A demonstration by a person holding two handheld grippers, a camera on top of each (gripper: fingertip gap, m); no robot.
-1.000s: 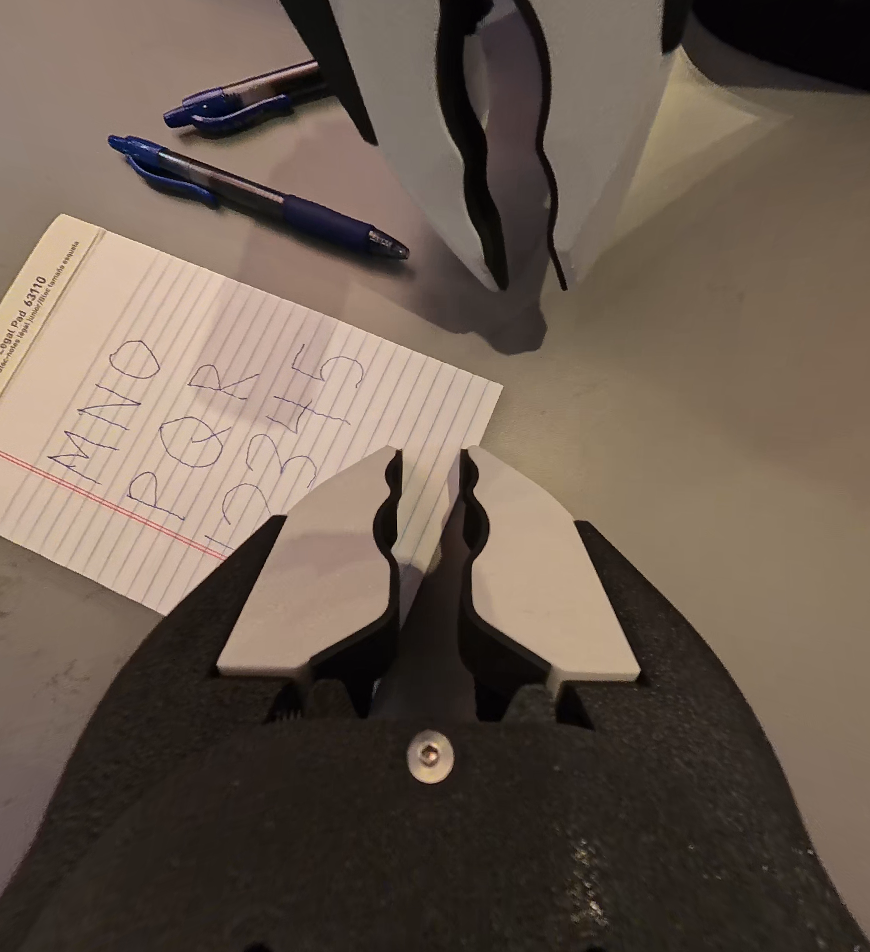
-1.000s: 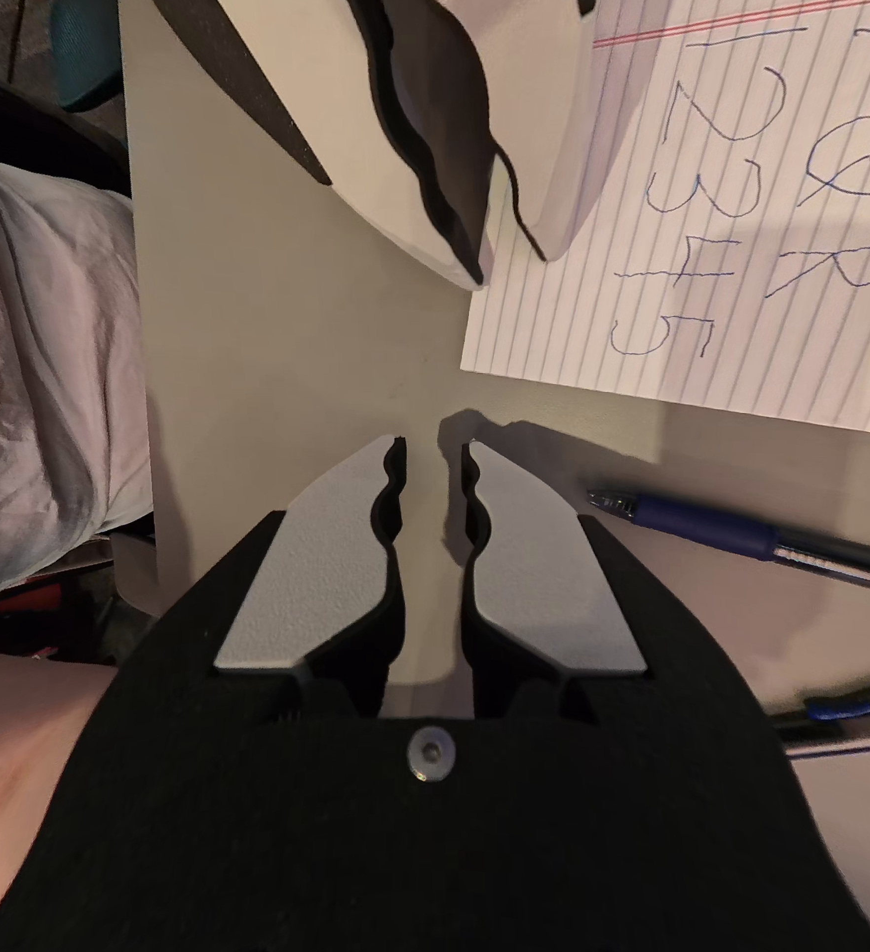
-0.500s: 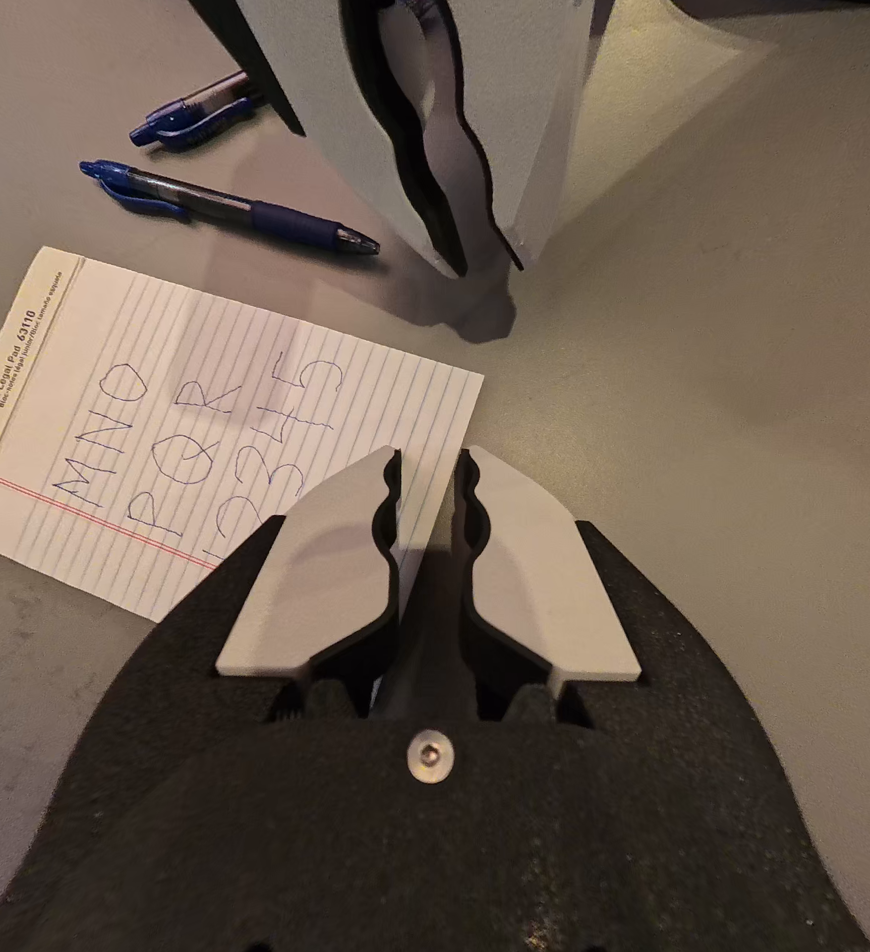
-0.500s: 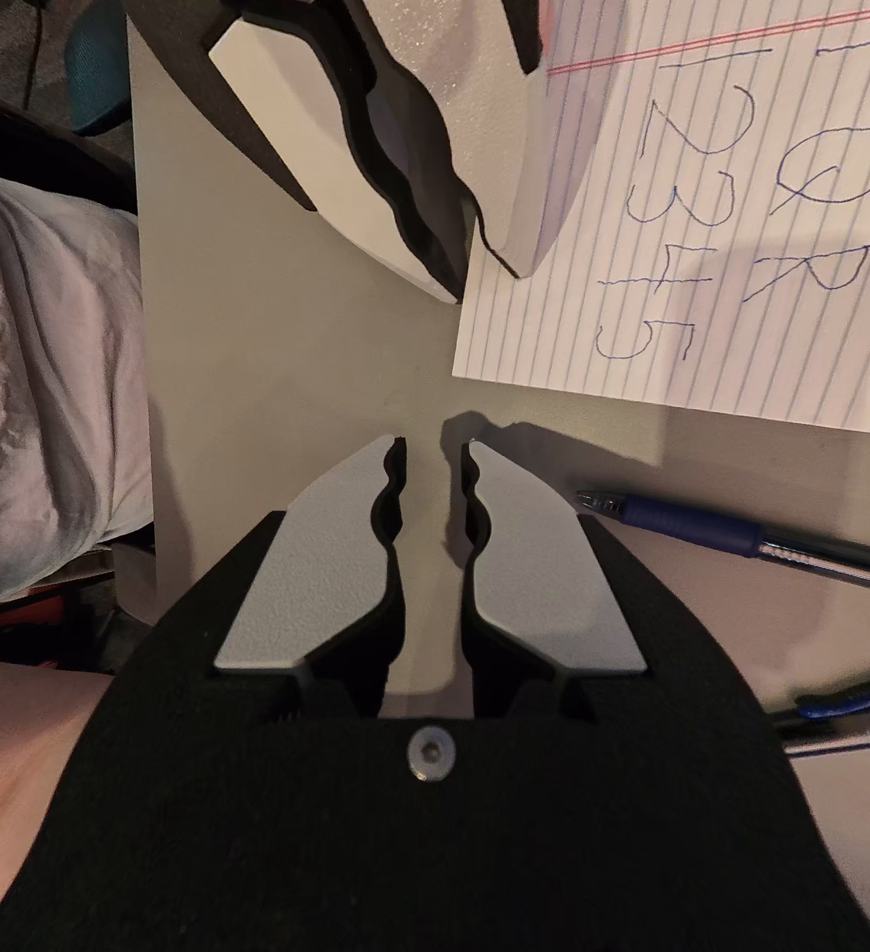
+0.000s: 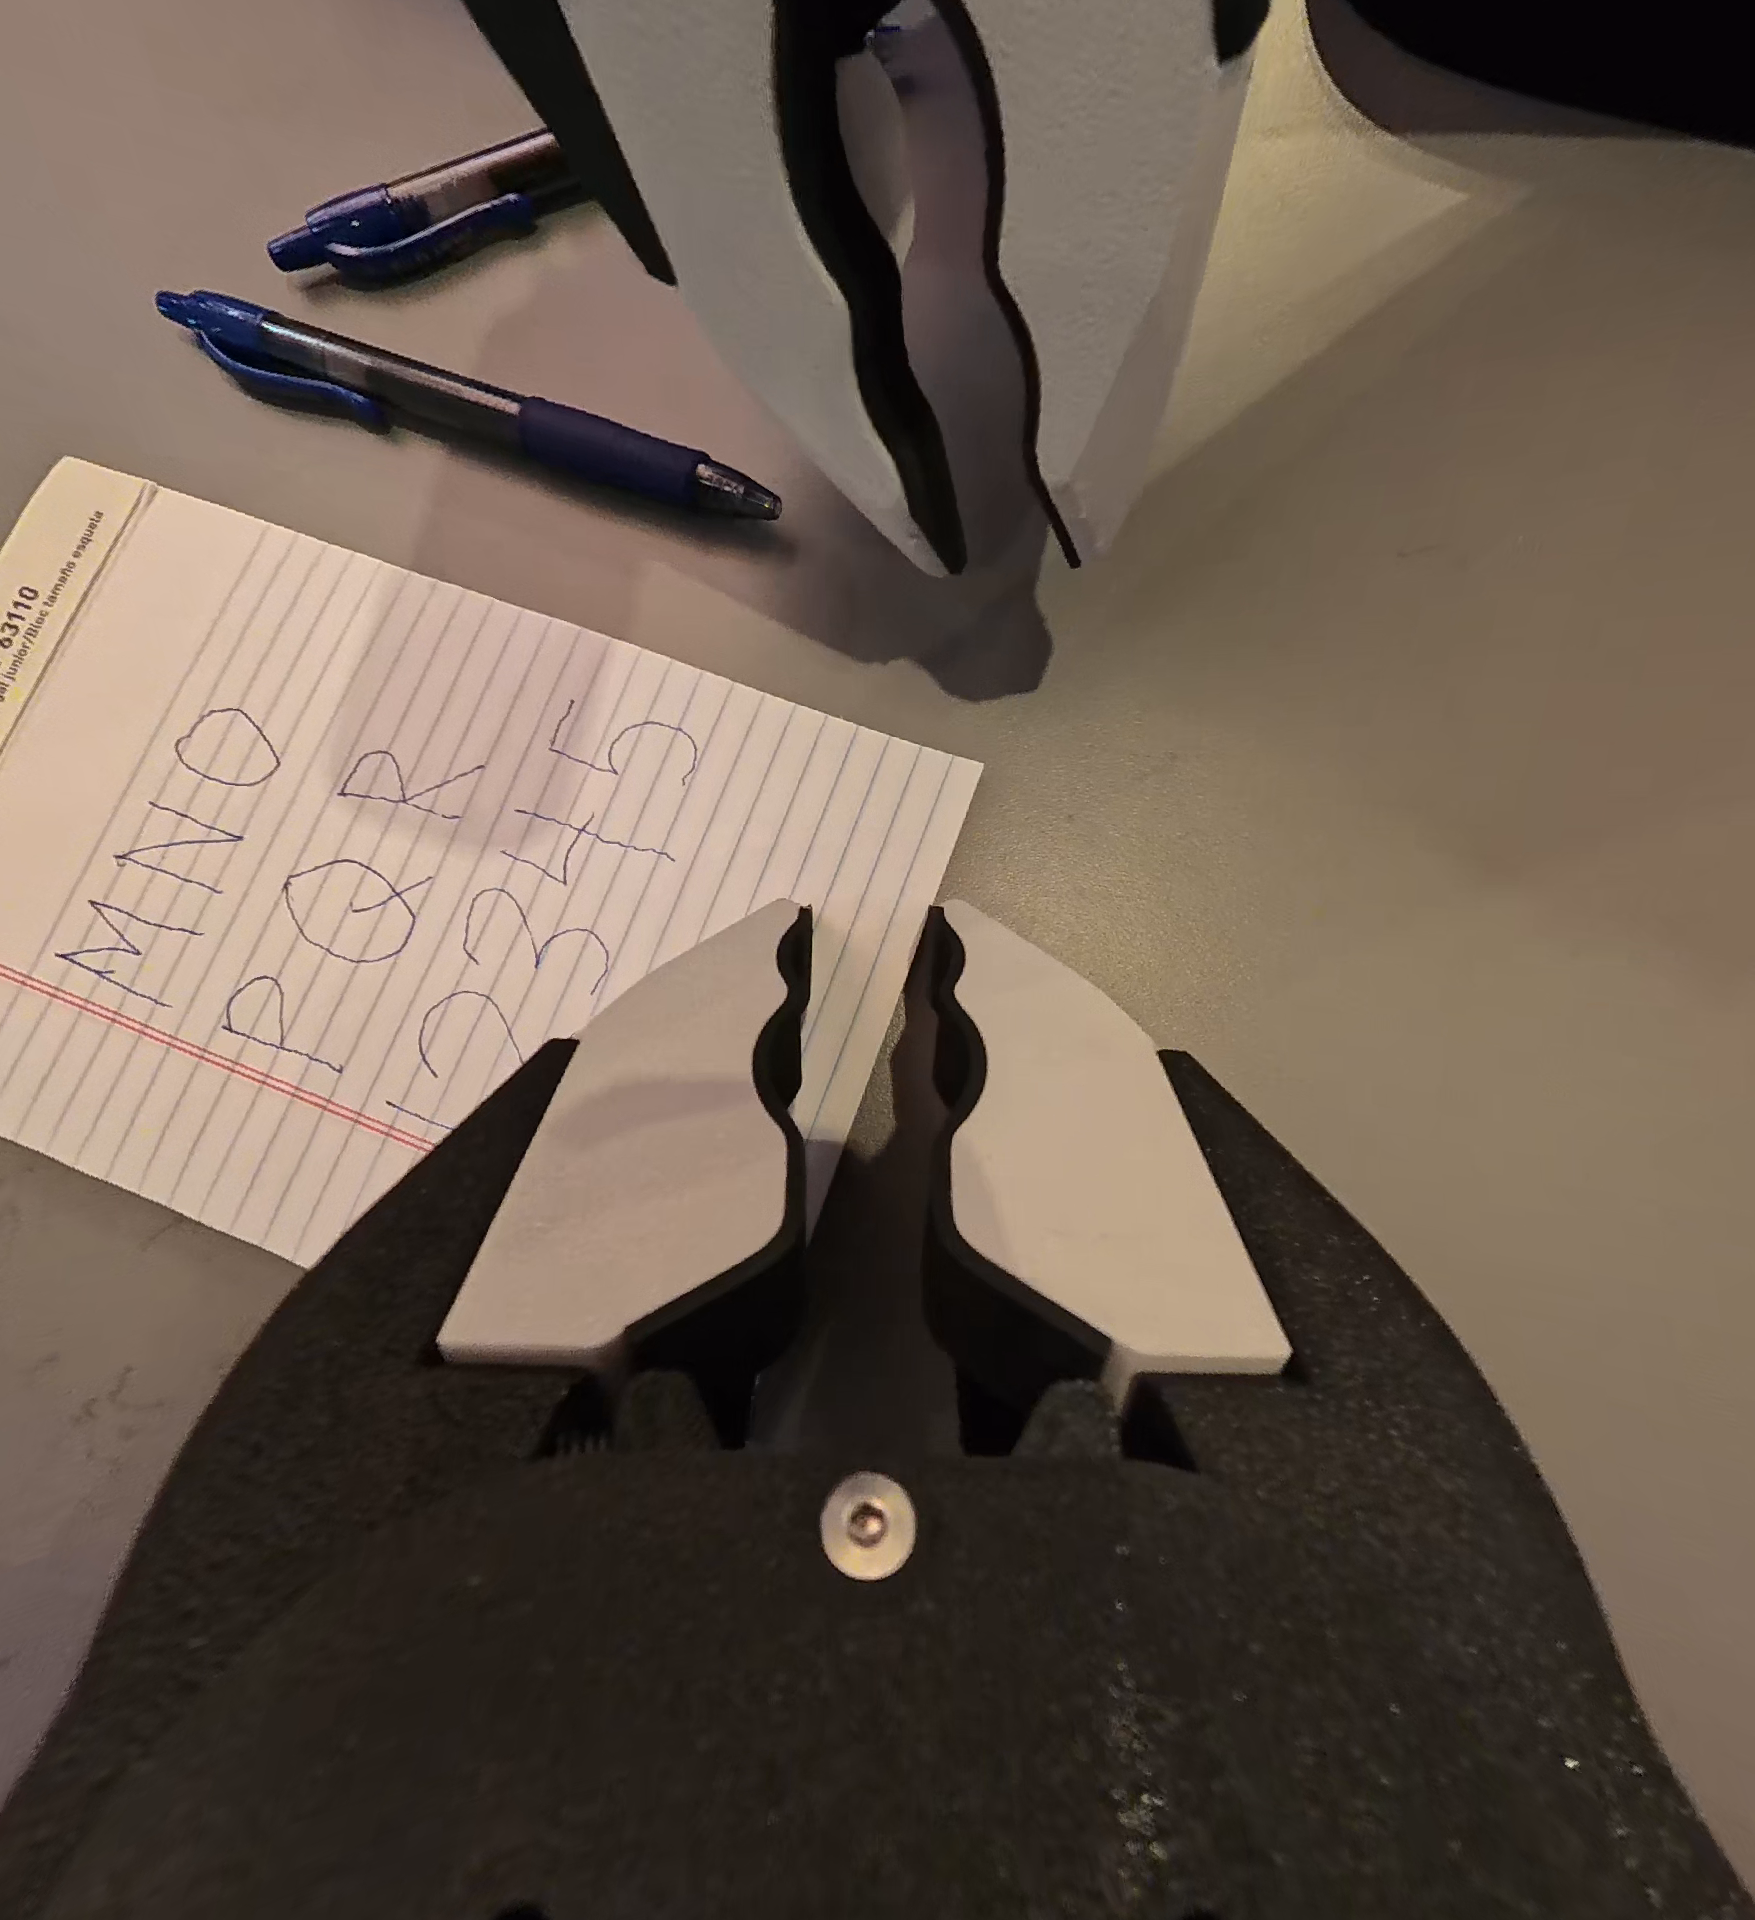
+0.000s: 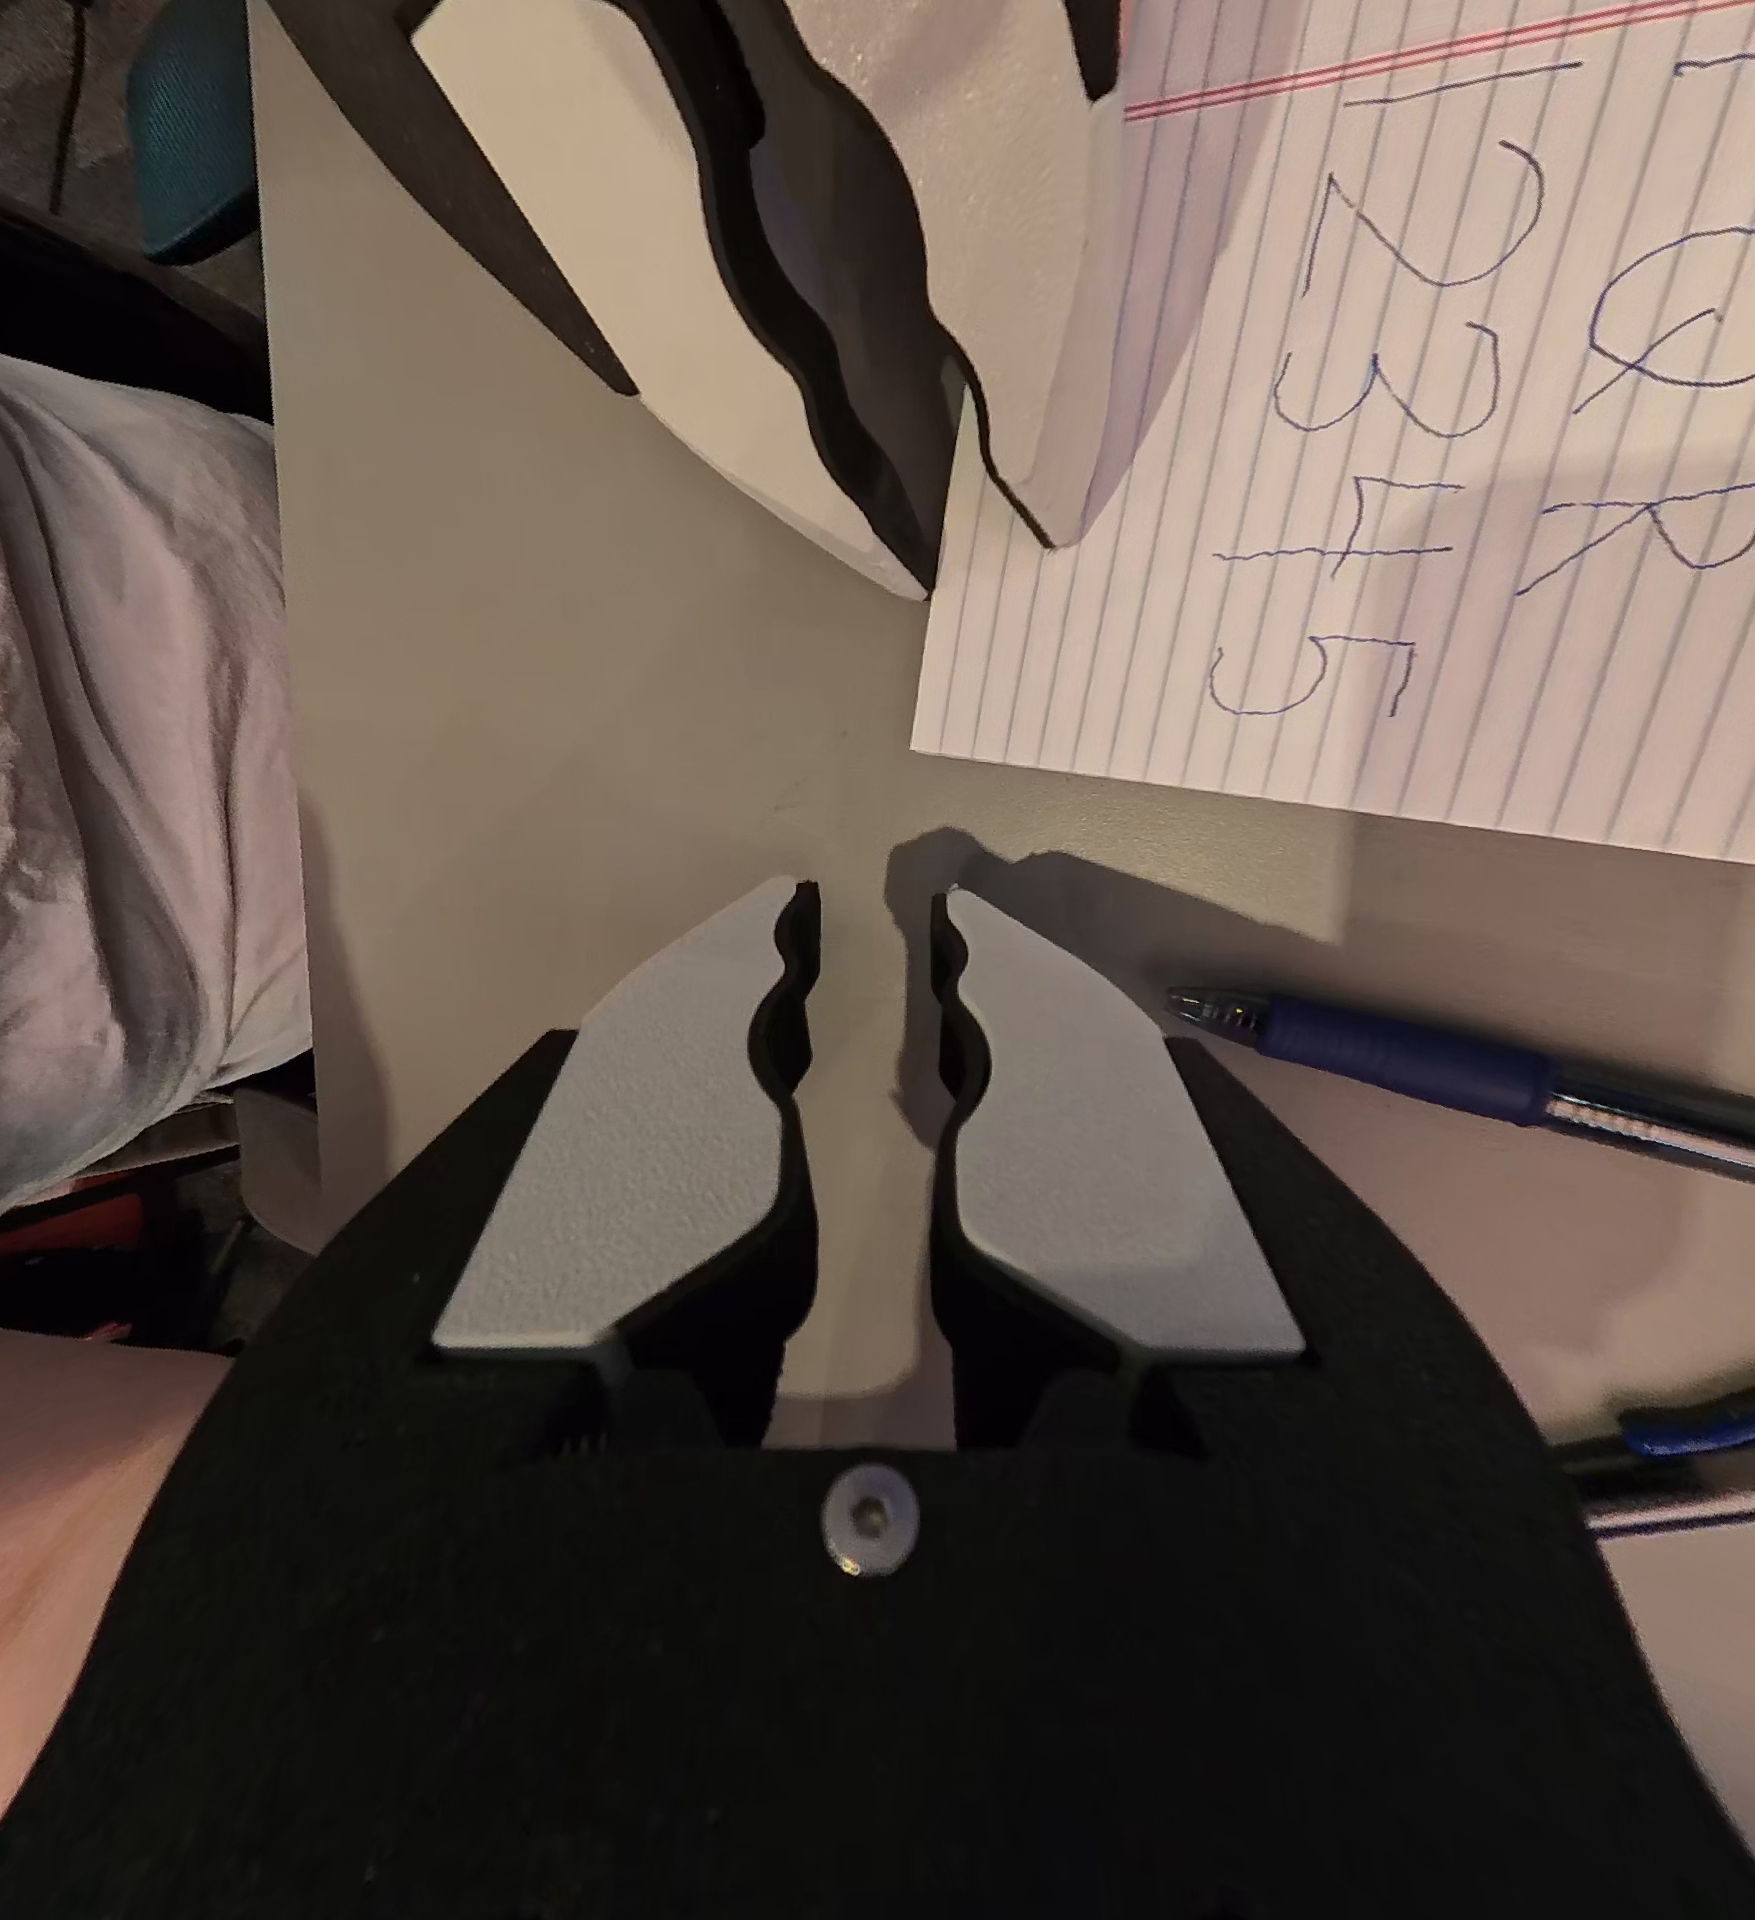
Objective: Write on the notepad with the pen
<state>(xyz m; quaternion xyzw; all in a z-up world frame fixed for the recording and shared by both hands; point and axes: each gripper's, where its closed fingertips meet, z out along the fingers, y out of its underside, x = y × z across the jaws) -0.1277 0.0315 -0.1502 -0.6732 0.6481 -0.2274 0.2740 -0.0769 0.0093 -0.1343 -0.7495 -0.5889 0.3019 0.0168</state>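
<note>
Left wrist view: second pen (image 5: 405, 223) beyond pen (image 5: 468, 400); right claw (image 5: 1008, 561) empty.

Second pen (image 5: 416, 223) half hidden behind right gripper (image 5: 1008, 561).

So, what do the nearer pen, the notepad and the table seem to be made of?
Nearer pen: likely plastic, with a see-through barrel, dark blue clip and matte, ribbed, probably rubber grip. Notepad: matte white ruled paper, handwritten in blue ink. Table: smooth beige top with a soft sheen, perhaps laminate; I cannot tell for sure.
</note>
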